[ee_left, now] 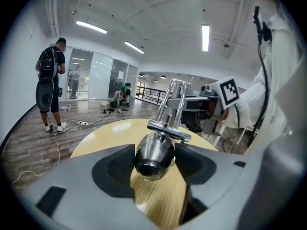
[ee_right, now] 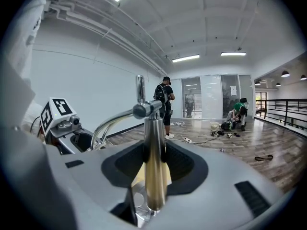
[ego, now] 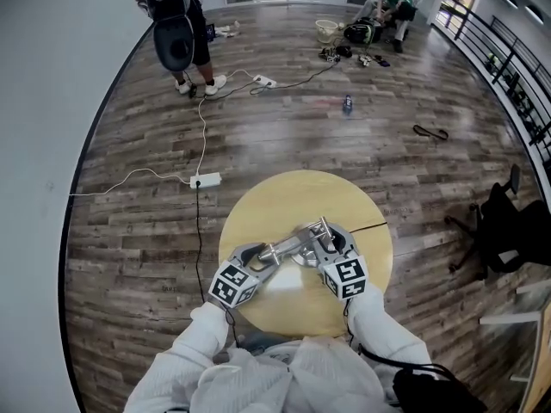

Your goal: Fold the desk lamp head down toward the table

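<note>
Desk lamp (ego: 297,241) of polished metal stands on a round pale-wood table (ego: 258,198), seen from above with the left gripper (ego: 263,255) and right gripper (ego: 329,243) meeting on it from the near side.

From the left gripper's own camera, the lamp head (ee_left: 154,156), a rounded, mirror-bright shell, lies low between its widely spread jaws. They flank it closely but seem not to clamp it, though the margin is too fine to be sure. Twin chrome rods (ee_left: 175,102) climb away beyond the jaws.

From the right gripper's camera, its textured black pads (ee_right: 184,164) are closed on the smooth upright post (ee_right: 154,162). Should that hold slip on such slick metal, the lamp could tip or skid; a loose hinge might let the head creep upward.
</note>
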A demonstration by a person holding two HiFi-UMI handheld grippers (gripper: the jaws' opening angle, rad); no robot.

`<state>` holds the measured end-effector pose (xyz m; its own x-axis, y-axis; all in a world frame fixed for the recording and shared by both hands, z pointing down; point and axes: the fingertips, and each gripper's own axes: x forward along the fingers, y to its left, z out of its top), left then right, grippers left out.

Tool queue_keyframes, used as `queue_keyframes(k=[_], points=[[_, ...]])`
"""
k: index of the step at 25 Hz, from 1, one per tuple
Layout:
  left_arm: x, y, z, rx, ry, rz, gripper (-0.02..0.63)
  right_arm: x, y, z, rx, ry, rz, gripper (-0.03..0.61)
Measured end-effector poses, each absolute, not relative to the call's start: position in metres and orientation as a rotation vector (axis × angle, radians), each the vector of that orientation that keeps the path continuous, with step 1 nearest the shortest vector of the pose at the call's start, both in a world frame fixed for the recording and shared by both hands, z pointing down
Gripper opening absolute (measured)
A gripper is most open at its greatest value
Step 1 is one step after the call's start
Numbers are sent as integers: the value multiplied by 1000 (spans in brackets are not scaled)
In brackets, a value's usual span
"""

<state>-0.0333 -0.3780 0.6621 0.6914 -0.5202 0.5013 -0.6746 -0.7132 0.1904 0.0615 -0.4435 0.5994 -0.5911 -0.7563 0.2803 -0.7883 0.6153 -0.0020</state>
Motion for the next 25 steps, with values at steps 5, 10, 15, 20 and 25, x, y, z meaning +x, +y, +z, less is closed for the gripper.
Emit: queue_keyframes(k=[5,10,15,20,25], points=[[-27,-382,672,2537,-900,616,256,60,-444,601,1259,-2580,186,141],[-19,-385,679,2536,-874,623,256,63,-444,601,1255,-2581,186,141],[-17,-384,683,2546,-860,615,256,62,-442,603,1251,-2578,182,141],[-13,-385,684,2550,-848,625,256,64,-442,603,1255,-2575,177,141],[-16,-386,682,2555,-851,566,256,61,-443,602,1260,-2583,146,141]])
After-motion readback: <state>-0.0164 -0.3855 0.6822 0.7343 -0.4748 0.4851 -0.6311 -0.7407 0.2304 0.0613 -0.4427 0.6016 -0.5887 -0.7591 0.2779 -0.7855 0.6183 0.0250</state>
